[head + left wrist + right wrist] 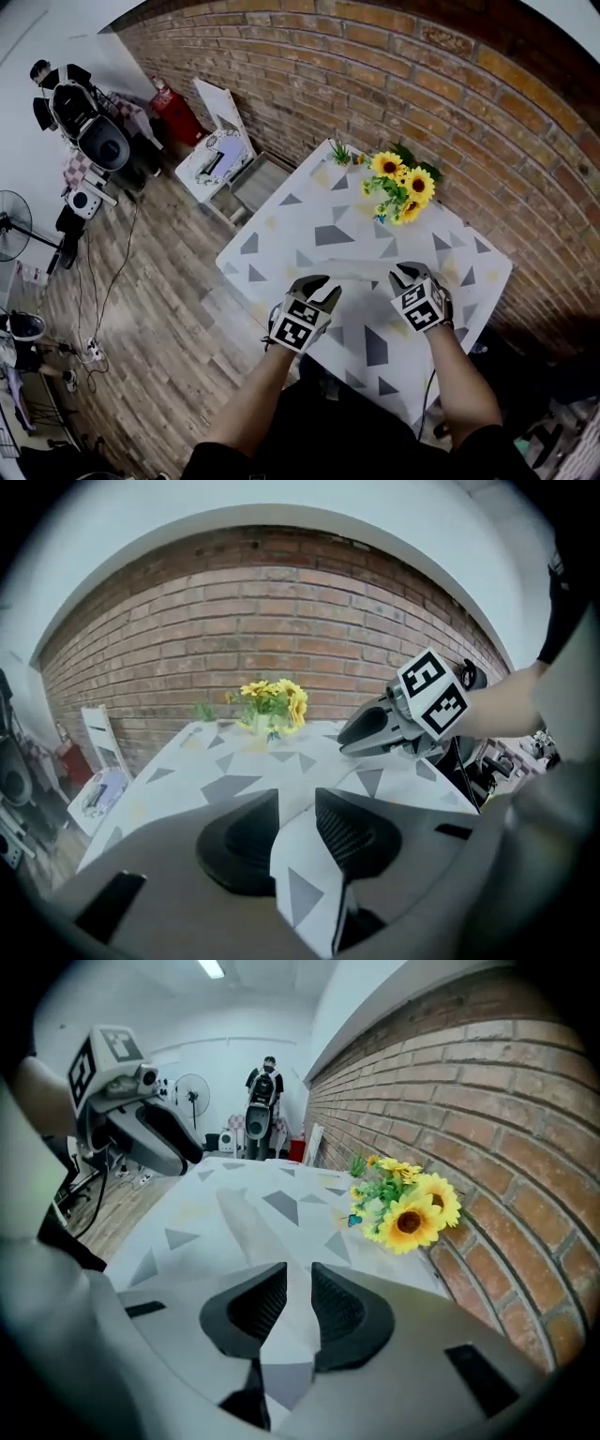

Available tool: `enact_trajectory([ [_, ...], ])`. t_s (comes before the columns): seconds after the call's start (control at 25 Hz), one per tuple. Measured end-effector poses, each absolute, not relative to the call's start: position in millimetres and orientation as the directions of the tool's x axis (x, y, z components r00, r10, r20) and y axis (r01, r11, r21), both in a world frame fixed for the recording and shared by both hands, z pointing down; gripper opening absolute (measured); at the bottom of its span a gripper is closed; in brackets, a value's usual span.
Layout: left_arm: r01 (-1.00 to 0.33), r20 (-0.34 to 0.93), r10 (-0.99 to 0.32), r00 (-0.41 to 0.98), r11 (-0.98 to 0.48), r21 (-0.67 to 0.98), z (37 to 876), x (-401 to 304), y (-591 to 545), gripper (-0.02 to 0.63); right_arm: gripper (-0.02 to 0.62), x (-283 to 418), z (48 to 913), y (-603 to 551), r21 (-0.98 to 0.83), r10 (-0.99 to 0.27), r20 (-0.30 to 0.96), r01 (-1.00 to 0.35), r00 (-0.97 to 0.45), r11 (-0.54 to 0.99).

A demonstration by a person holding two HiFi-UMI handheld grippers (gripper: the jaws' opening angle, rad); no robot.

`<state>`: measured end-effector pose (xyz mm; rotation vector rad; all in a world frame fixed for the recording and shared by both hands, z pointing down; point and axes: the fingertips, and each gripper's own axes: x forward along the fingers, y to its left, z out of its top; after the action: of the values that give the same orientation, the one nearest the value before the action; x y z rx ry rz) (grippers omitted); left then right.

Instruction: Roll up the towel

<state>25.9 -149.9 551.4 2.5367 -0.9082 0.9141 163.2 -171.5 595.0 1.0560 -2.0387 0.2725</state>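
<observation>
The towel (361, 272) is white with grey triangles, the same print as the table (281, 225) under it, so its outline is hard to trace. My left gripper (323, 289) is shut on a corner of the towel (305, 874), which stands up between its pads. My right gripper (405, 276) is shut on another corner of the towel (286, 1349). Both hold the near edge lifted off the table, a short way apart. The right gripper (375, 731) shows in the left gripper view, and the left gripper (169, 1152) in the right gripper view.
A bunch of sunflowers (403, 187) and a small green plant (339, 152) stand at the table's far side by the brick wall (394, 66). On the wooden floor to the left are a white cabinet (220, 145), a fan (11, 225), cables and a person (56, 89).
</observation>
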Motion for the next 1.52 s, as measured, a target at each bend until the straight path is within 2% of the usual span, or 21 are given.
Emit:
enact_trajectory([
  [0.28,-0.636,0.567,-0.484,0.667,-0.766,0.093,526.5,2.9,-147.1,0.110,0.055,169.5,551.1,-144.4,0.086,-0.674,0.669,-0.868,-0.314,0.489],
  [0.56,-0.632,0.480,-0.511,0.713,-0.765,0.124,484.9,-55.9,-152.9,0.074,0.017,104.8,511.9,-127.8,-0.141,-0.761,0.540,-0.930,-0.360,0.340],
  [0.8,-0.639,0.426,-0.546,0.721,-0.762,0.105,465.4,-115.9,-160.4,0.057,0.015,40.7,486.9,-118.4,-0.165,-0.778,0.483,-0.914,-0.402,0.370],
  [1.04,-0.682,0.445,-0.585,0.678,-0.727,0.084,455.5,-154.3,-169.0,0.057,0.017,23.1,461.0,-121.3,-0.122,-0.806,0.448,-0.919,-0.387,0.374],
  [1.28,-0.687,0.398,-0.610,0.685,-0.723,0.076,424.4,-146.4,-161.8,0.057,0.017,40.8,429.7,-112.7,-0.098,-0.837,0.369,-0.912,-0.404,0.398],
  [1.52,-0.679,0.285,-0.639,0.714,-0.731,0.062,375.4,-92.0,-152.7,0.057,0.017,101.0,384.2,-89.2,-0.075,-0.872,0.269,-0.911,-0.410,0.406],
])
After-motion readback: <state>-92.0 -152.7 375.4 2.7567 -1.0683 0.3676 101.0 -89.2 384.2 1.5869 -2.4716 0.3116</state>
